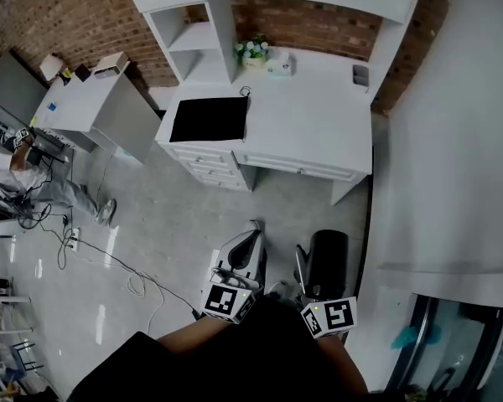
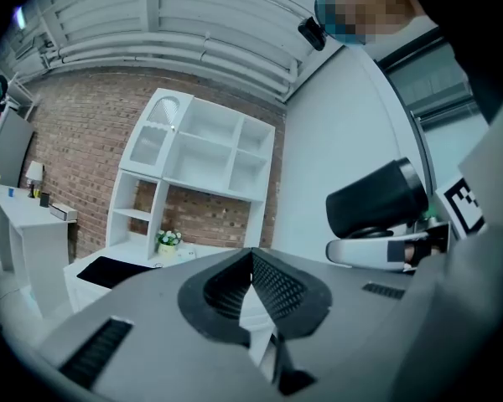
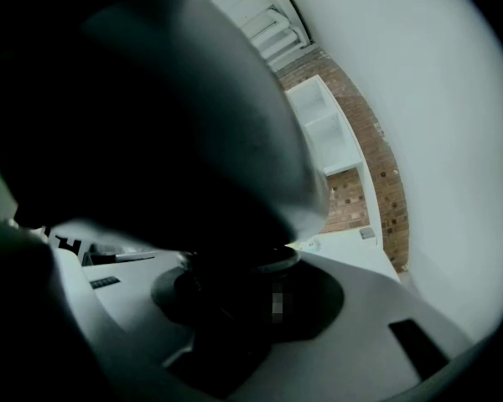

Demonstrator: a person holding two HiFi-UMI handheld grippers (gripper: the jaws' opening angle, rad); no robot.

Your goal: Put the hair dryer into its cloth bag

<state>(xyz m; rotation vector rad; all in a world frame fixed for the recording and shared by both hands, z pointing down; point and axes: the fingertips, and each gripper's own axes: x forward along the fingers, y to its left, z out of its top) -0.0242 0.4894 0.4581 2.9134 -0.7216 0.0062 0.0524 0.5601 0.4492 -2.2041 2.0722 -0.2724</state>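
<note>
Black hair dryer (image 1: 327, 262) clamped between fingers of right gripper (image 3: 260, 285); left gripper (image 2: 251, 262) fingers clenched empty, cloth bag (image 1: 208, 119) well beyond both tips

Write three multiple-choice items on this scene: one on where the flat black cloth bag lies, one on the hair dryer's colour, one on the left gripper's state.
1. Where does the flat black cloth bag lie?
A. on the grey floor
B. on the white desk with drawers
C. on a shelf

2. What colour is the cylindrical hair dryer?
A. white
B. red
C. black

3. How do the jaws of the left gripper stand?
A. shut, with nothing between them
B. wide open
C. shut on the bag

Key:
1 B, the bag lies flat on the desk's left end.
2 C, its barrel shows black in the head view.
3 A, the left gripper view shows the pads together and bare.
</note>
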